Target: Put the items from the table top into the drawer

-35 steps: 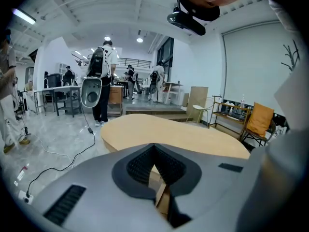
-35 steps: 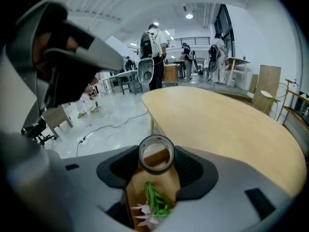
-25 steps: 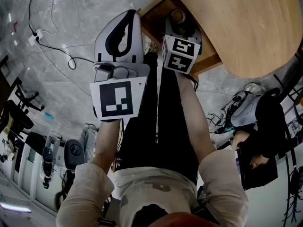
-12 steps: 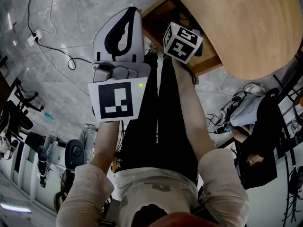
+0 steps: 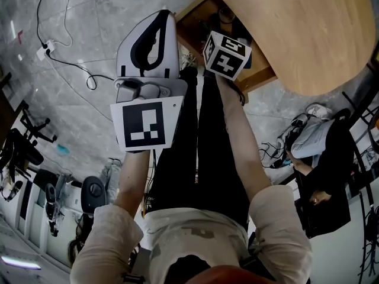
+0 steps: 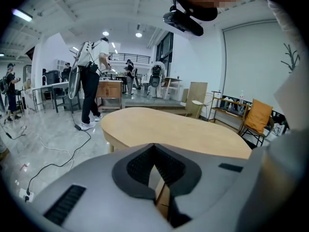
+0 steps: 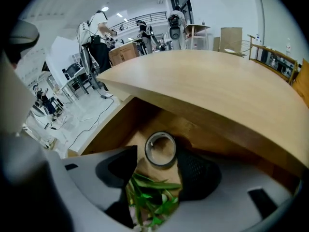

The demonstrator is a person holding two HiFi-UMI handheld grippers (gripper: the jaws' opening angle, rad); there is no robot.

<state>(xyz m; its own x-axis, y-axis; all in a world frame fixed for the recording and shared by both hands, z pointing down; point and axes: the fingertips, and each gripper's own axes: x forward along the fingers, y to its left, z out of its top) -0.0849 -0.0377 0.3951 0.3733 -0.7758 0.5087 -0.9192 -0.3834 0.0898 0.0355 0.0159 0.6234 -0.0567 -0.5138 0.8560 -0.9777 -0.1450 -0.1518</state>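
No word, number or brand is legible anywhere. Only black-and-white square code patterns show in the head view: one on the marker panel [image 5: 147,125] of the left gripper [image 6: 155,150] at nine o'clock, two on the cube [image 5: 227,54] of the right gripper [image 7: 158,162] at one o'clock.

The wooden drawer [image 7: 108,129] stands pulled open beneath the pale counter [image 7: 217,91]. A grey roll of tape [image 7: 161,149] lies flat on its floor, hole upward. Just beside it, toward the drawer's front, is a green leafy sprig [image 7: 152,197] with long narrow leaves.

Beige sleeves [image 5: 105,229], black trousers [image 5: 204,158], grey left gripper [image 5: 164,15]
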